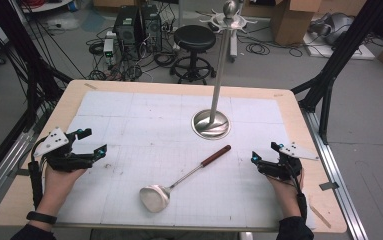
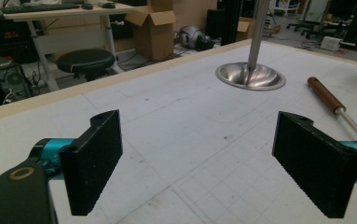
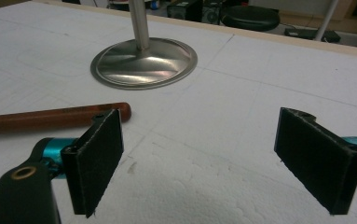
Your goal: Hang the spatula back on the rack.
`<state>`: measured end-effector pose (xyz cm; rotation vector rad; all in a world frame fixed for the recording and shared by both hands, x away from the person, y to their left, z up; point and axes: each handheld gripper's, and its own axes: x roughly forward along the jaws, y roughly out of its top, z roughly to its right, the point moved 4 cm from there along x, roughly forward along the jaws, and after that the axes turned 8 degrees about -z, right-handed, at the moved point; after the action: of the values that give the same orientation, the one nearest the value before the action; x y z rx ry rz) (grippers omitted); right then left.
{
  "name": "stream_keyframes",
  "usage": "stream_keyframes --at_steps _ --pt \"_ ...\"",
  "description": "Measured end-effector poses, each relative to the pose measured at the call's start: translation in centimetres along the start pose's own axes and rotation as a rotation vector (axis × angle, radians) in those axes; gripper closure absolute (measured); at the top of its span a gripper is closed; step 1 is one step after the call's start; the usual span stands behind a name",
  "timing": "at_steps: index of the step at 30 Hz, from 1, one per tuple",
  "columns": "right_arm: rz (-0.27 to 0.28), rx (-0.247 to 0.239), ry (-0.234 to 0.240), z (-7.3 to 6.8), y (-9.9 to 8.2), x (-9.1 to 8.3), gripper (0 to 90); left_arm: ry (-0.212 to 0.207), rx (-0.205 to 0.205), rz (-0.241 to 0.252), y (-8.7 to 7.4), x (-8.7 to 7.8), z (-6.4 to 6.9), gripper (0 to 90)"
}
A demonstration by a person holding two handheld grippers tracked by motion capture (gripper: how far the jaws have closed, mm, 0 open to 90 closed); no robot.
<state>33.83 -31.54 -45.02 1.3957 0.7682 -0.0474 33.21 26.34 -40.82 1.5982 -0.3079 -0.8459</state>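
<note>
One ladle [image 1: 179,177] lies between tools; stand [image 1: 211,123] beyond.

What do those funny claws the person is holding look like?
Each gripper, left and right, is black with two flat ribbed jaws on bright teal mounts. A grey three-cornered plate with dark dots sits on top. Black cables trail back along the forearms. The person wears dark sleeves and a black wristband.

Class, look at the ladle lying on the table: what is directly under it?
The ladle lies flat on the white gridded mat covering the table. Only mat shows around it; the patch beneath its bowl is hidden.
</note>
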Motion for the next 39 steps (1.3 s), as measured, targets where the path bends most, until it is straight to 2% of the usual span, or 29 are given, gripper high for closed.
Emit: stream_keyframes --at_steps 1,7,13,15,23,26,30,33,39 --pt "0.0 -0.001 0.002 0.0 0.0 0.0 15.0 -0.016 -0.002 0.009 0.4 0.1 0.3 16.5" --pt "0.0 0.001 0.001 0.1 0.0 -0.1 15.0 -0.038 0.005 0.008 1.4 0.4 0.7 16.4" --pt "-0.007 -0.004 0.004 0.0 -0.1 0.0 15.0 -0.078 0.007 -0.002 2.5 1.1 1.8 16.2" --pt "-0.008 -0.006 0.002 0.0 -0.1 0.0 15.0 -0.091 0.022 -0.008 3.0 1.4 2.3 16.0" --pt "-0.007 -0.011 0.001 0.0 -0.1 0.1 15.0 -0.138 0.039 -0.039 4.2 3.3 4.4 16.0" --pt "-0.008 -0.011 0.002 0.0 -0.1 0.1 15.0 -0.158 0.036 -0.027 4.5 4.0 5.2 16.0" --pt "-0.009 -0.015 0.002 0.0 -0.1 0.1 15.0 -0.203 0.03 -0.028 4.7 5.4 6.5 16.1" --pt "-0.009 -0.015 0.002 0.0 -0.1 0.1 15.0 -0.218 0.05 -0.043 4.7 6.3 7.5 16.1" --pt "-0.016 -0.01 0.004 -0.1 -0.1 0.1 15.0 -0.263 0.063 -0.069 4.8 7.9 9.6 16.1"
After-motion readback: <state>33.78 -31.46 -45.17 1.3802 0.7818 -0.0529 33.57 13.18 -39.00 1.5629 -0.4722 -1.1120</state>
